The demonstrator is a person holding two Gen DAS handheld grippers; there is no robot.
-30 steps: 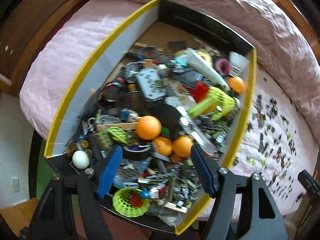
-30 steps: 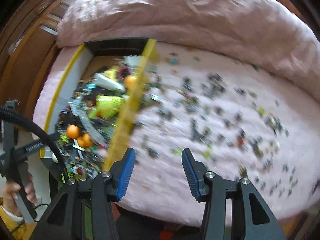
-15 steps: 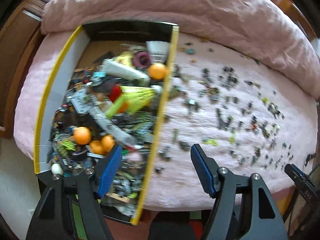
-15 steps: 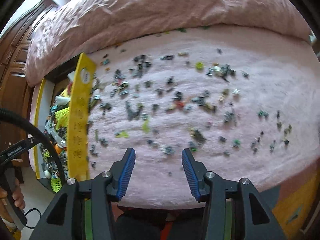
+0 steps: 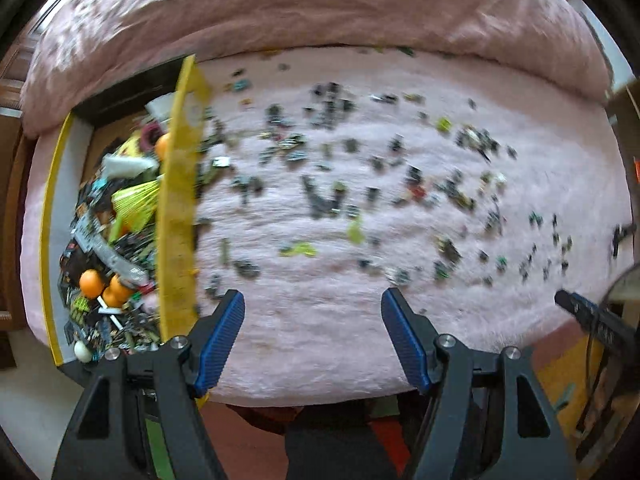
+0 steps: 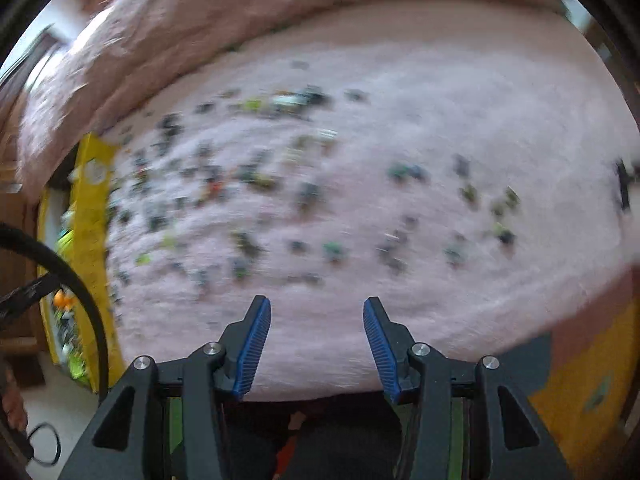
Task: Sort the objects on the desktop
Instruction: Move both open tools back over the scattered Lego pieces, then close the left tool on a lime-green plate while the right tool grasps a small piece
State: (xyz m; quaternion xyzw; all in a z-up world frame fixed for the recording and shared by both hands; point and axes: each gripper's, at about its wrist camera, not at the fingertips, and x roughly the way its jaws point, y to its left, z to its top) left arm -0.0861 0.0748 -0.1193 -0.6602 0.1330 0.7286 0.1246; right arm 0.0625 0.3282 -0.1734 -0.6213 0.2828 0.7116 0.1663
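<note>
Many small dark and green pieces (image 5: 328, 200) lie scattered over a pink fuzzy blanket (image 5: 320, 340). At the left stands a yellow-rimmed box (image 5: 176, 208) heaped with mixed clutter, among it orange balls (image 5: 91, 283). My left gripper (image 5: 313, 316) hangs open above the blanket's near edge, to the right of the box, with nothing between its blue pads. In the right wrist view the scattered pieces (image 6: 248, 184) are blurred. My right gripper (image 6: 317, 322) is open and empty over bare blanket (image 6: 440, 320), and the box (image 6: 90, 216) sits far left.
A rolled pink blanket ridge (image 5: 320, 12) runs along the far side. The blanket's front edge drops to the floor (image 5: 32, 400). A black cable (image 6: 84, 292) and a person's hand (image 6: 12, 404) show at the left of the right wrist view. The other gripper's tip (image 5: 592, 316) shows at the right.
Both grippers have swept to the right, away from the box and out over the blanket with the scattered pieces. The box has slid to the left edge of both views. Their openings look unchanged.
</note>
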